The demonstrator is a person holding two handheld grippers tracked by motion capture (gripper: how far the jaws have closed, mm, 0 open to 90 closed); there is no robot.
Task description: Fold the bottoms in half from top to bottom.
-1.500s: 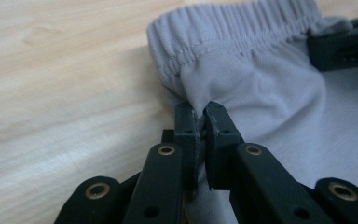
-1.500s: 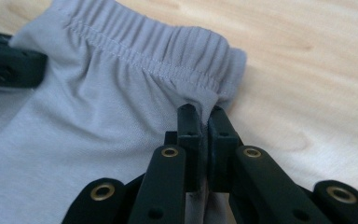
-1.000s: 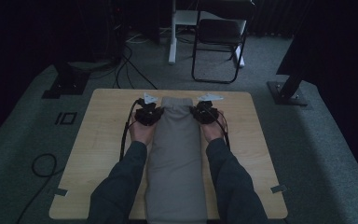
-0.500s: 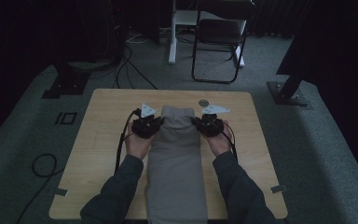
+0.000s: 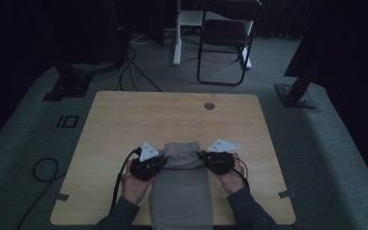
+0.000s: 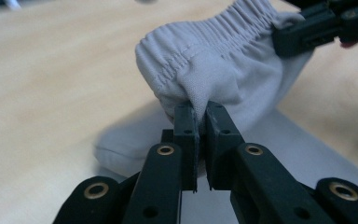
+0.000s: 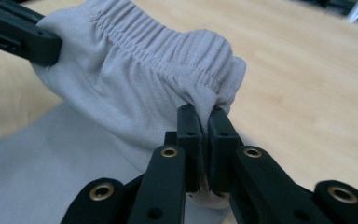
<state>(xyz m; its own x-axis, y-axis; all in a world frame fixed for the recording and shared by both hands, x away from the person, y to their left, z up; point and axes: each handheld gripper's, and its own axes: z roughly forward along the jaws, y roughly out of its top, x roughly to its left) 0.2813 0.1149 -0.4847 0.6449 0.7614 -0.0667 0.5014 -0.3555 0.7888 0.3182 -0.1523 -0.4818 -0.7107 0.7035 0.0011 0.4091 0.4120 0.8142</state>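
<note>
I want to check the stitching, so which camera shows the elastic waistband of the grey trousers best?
The right gripper view: the waistband runs close and sharp across it, gathers visible. The left gripper view shows the waistband too, slightly softer. The high view shows just a small folded edge.

High view looks forward and down on the whole table [image 5: 124, 120] from afar. Both gripper views sit close, facing inward along their jaws. All three share the grey garment's waistband [image 5: 182, 147] [image 6: 205, 35] [image 7: 158, 46].

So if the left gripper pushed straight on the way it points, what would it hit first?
The grey trousers: the left gripper is already shut on a pinch of the cloth beside the elastic waistband. Past that fold, likely the right gripper.
</note>
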